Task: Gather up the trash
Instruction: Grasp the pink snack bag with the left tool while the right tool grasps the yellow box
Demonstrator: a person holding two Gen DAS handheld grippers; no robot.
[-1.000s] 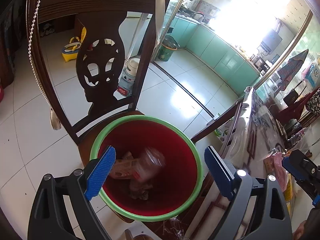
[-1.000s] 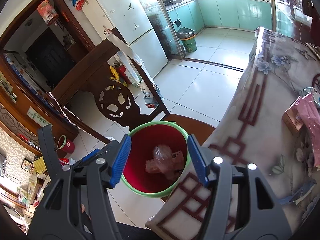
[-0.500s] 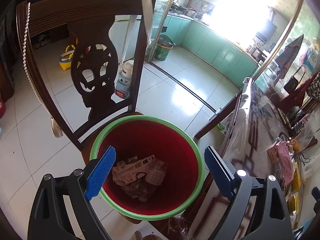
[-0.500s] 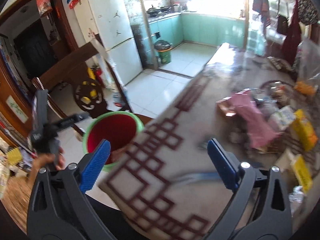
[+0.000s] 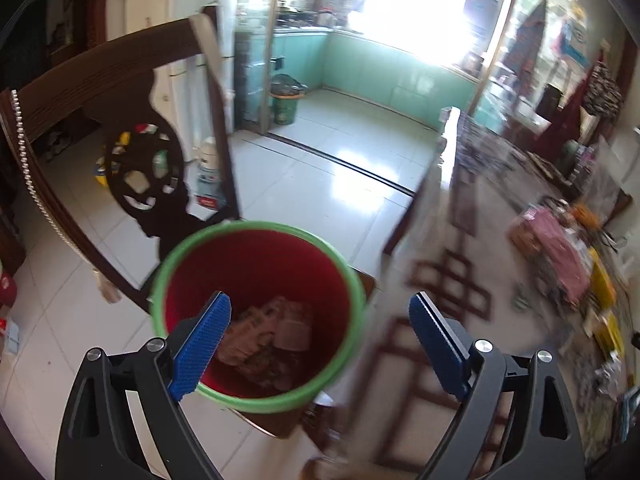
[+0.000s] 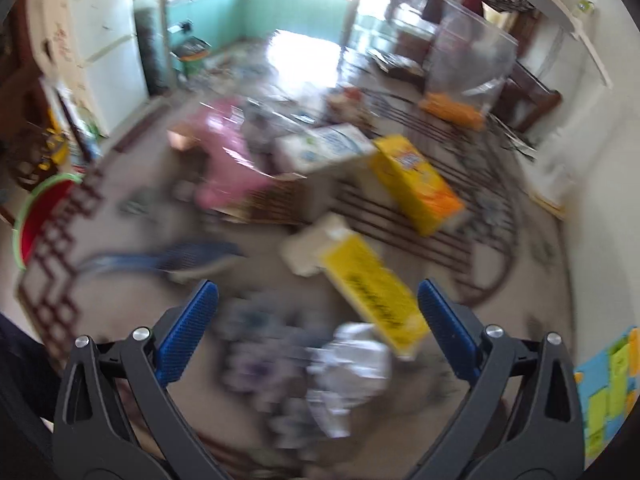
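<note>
A red bucket (image 5: pixel 256 276) with a green rim stands on a dark wooden chair and holds crumpled wrappers and a clear bottle (image 5: pixel 276 332). My left gripper (image 5: pixel 320 308) hovers open over the bucket's near right rim with nothing between its fingers. My right gripper (image 6: pixel 318 292) is open above the cluttered table. A crumpled white wrapper (image 6: pixel 352 360) lies just below its fingers, with a yellow box (image 6: pixel 372 292) tilted beside it. The bucket (image 6: pixel 32 216) shows at the far left of the blurred right wrist view.
On the patterned tablecloth (image 6: pixel 480 240) lie a yellow-orange box (image 6: pixel 416 184), a white carton (image 6: pixel 328 148), a pink bag (image 6: pixel 228 160) and a blue flat tool (image 6: pixel 180 258). The carved chair back (image 5: pixel 120 128) rises behind the bucket. The table edge (image 5: pixel 432 216) runs right of it.
The right gripper spread wide and swung from over the bucket across to the table's clutter. A bottle dropped and settled in the bucket. The left gripper shifted toward the table, still open.
</note>
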